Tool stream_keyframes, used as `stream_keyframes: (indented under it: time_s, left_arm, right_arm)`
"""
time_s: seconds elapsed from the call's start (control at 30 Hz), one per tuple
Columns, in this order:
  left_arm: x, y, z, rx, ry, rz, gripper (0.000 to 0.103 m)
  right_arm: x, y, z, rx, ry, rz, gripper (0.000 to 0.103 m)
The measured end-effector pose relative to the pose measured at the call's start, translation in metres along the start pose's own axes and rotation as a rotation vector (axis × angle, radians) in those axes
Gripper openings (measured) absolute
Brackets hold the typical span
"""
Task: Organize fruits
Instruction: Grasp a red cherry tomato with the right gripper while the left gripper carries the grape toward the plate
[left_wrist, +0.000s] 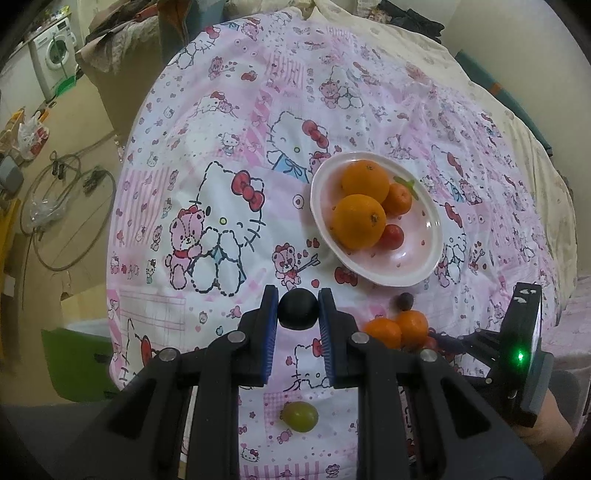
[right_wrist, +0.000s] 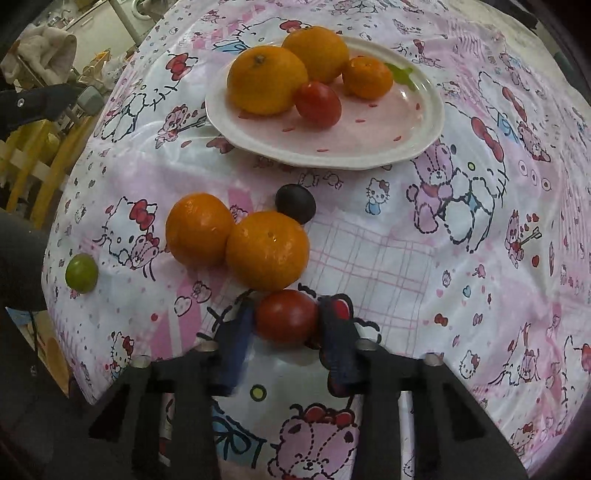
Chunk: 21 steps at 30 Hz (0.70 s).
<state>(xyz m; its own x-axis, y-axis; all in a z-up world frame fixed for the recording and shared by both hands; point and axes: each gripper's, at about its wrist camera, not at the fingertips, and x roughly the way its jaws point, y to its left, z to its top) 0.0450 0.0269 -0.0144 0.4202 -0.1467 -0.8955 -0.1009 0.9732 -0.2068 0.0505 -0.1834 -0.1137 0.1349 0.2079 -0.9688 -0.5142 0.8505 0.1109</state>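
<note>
A white plate (left_wrist: 424, 258) (right_wrist: 424, 122) holds two oranges (left_wrist: 360, 219), a tangerine (left_wrist: 397, 199) and a red tomato (left_wrist: 392, 236). My left gripper (left_wrist: 298, 314) is shut on a dark plum (left_wrist: 298, 310), held above the cloth short of the plate. My right gripper (right_wrist: 287, 325) is shut on a red tomato (right_wrist: 286, 315) low over the cloth. Two tangerines (right_wrist: 236, 240) (left_wrist: 397, 328), another dark plum (right_wrist: 295, 204) (left_wrist: 405, 301) and a green grape (right_wrist: 81, 273) (left_wrist: 300, 415) lie loose on the cloth.
The table wears a pink cartoon-print cloth (left_wrist: 221, 184). The right gripper's body (left_wrist: 521, 350) shows at the right of the left wrist view. A washing machine (left_wrist: 55, 55) and cables lie on the floor to the left.
</note>
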Motion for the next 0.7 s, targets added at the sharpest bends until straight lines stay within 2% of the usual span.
stream_keyframes:
  time_s: [0.1,0.17,0.3,0.47,0.6,0.7]
  left_arm:
    - [-0.001,0.002,0.000,-0.005,-0.005,-0.002,0.018]
    - [-0.001,0.004,0.000,-0.011,-0.004,-0.003,0.018]
    - [0.002,0.006,0.009,-0.021,0.003,-0.006,0.018]
    - [0.000,0.013,0.041,-0.087,-0.006,-0.039,0.018]
    - [0.011,0.008,0.070,-0.086,-0.023,-0.046,0.018]
    - [0.028,0.000,0.085,-0.067,-0.018,-0.060,0.018]
  right_arm:
    - [-0.006,-0.009,0.000,0.035,0.021,0.090,0.034]
    - [-0.016,-0.018,-0.003,0.067,0.004,0.120,0.034]
    - [-0.042,-0.041,0.002,0.149,-0.087,0.158,0.034]
    - [-0.077,-0.075,0.017,0.251,-0.240,0.173,0.034]
    - [-0.089,-0.090,0.040,0.278,-0.316,0.173,0.034]
    - [-0.089,-0.100,0.060,0.290,-0.339,0.179,0.035]
